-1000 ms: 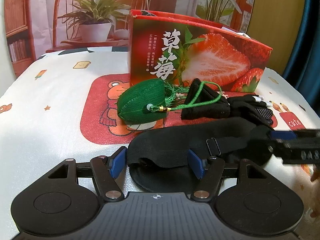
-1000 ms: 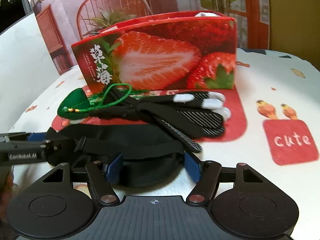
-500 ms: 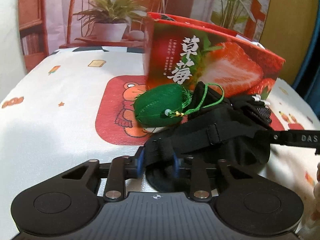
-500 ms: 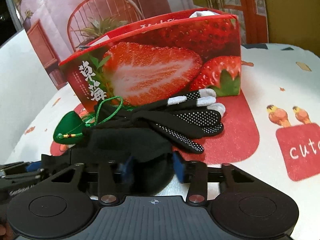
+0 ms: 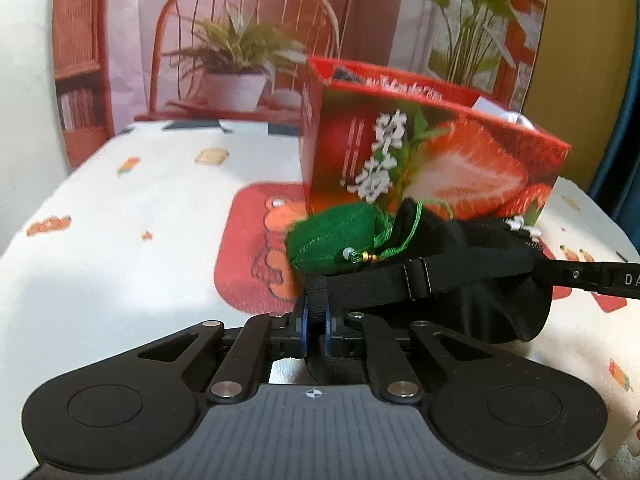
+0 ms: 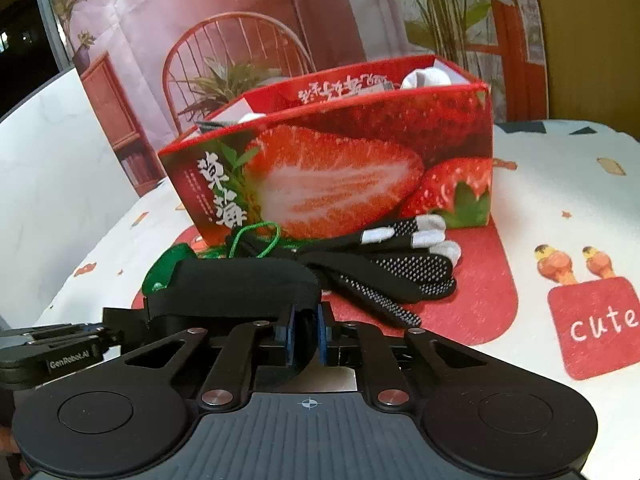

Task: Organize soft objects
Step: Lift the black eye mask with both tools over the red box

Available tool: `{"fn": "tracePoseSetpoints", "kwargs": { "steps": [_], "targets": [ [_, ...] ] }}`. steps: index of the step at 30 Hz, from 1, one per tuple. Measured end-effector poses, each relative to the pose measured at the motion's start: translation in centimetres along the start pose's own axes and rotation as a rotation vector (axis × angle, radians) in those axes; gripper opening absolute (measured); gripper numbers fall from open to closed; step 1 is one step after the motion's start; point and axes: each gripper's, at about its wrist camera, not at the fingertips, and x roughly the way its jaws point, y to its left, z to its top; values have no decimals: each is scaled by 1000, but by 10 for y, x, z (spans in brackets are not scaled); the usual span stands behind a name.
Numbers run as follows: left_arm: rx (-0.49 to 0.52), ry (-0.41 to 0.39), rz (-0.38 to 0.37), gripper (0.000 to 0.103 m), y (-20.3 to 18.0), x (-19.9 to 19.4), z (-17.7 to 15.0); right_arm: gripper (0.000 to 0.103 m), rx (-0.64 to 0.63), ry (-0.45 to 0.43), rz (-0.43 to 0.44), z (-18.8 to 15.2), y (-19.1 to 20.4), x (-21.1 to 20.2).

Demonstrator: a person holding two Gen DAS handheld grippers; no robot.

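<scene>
Left hand-held gripper [image 5: 315, 330] clenched on strap end of black eye mask [image 5: 496, 312]; right hand-held gripper [image 6: 306, 334] clenched on mask's other end. Mask at table [image 5: 120, 240] front, before strawberry box [image 6: 340, 184], beside green pouch [image 5: 332, 238] and gloves [image 6: 400, 272].

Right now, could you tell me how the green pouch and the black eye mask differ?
The green pouch is small, plump and lies free; the eye mask is black, wider and flatter, and pinched by both grippers, left and right. Both soft items sit before the strawberry box.
</scene>
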Motion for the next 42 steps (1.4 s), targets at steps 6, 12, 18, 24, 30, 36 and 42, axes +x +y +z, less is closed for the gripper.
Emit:
{"fn": "tracePoseSetpoints", "kwargs": {
  "steps": [6, 12, 18, 24, 30, 36, 42],
  "targets": [
    [15, -56, 2, 7, -4, -16, 11, 7, 4, -43, -1, 7, -3, -13],
    [32, -97, -14, 7, -13, -28, 23, 5, -6, -86, 13, 17, -1, -26],
    [42, -118, -24, 7, -20, -32, 30, 5, -7, -107, 15, 23, 0, -33],
    [45, -123, -23, 7, -23, -34, 30, 5, 7, -116, 12, 22, -4, -37],
    [34, -110, -24, 7, -18, -35, 24, 5, 21, -110, 8, 17, -8, -37],
    [16, -122, -19, 7, -14, -37, 26, 5, 24, -118, 15, 19, -7, -37],
    [10, -151, -27, 7, -16, -43, 36, 5, 13, -137, 18, 25, -6, -39]
  ]
}}
